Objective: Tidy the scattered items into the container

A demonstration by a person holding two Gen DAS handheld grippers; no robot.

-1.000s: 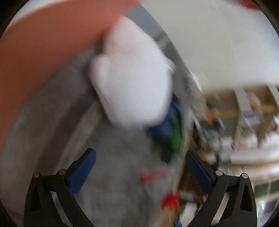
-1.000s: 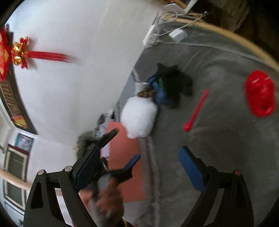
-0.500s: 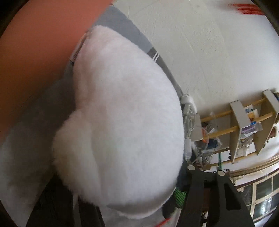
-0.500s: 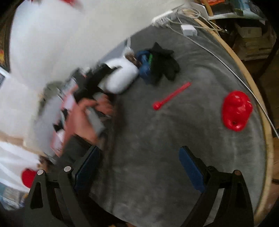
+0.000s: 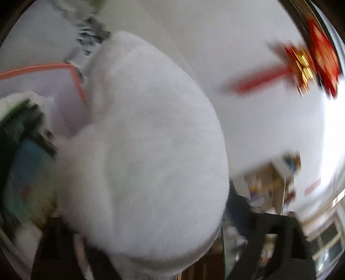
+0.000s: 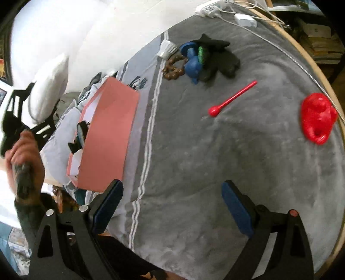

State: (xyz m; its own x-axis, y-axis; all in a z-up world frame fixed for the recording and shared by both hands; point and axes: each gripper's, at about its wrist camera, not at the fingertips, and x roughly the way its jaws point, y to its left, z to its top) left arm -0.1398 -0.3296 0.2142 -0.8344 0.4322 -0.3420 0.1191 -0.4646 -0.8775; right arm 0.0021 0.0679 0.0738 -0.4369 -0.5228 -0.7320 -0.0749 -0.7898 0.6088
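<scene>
My left gripper (image 6: 32, 112) is shut on a white fluffy plush (image 5: 146, 163), held in the air left of the pink box (image 6: 107, 137); the plush (image 6: 49, 88) fills the left wrist view and hides the fingers. The box rim (image 5: 43, 67) shows behind it, with items inside. My right gripper (image 6: 172, 206) is open and empty above the grey blanket (image 6: 204, 172). On the blanket lie a red spoon (image 6: 232, 99), a red toy (image 6: 317, 118), a blue toy (image 6: 193, 64), black gloves (image 6: 222, 58) and a brown bead string (image 6: 172, 69).
A power strip and charger with cables (image 6: 226, 10) lie at the table's far edge. The round table's wooden rim (image 6: 319, 71) runs along the right. A white wall with a red hanging ornament (image 5: 310, 62) is behind.
My left gripper closed on the white plush, lifted it off the blanket and carried it left, beside the pink box. The right gripper drew back and stays open.
</scene>
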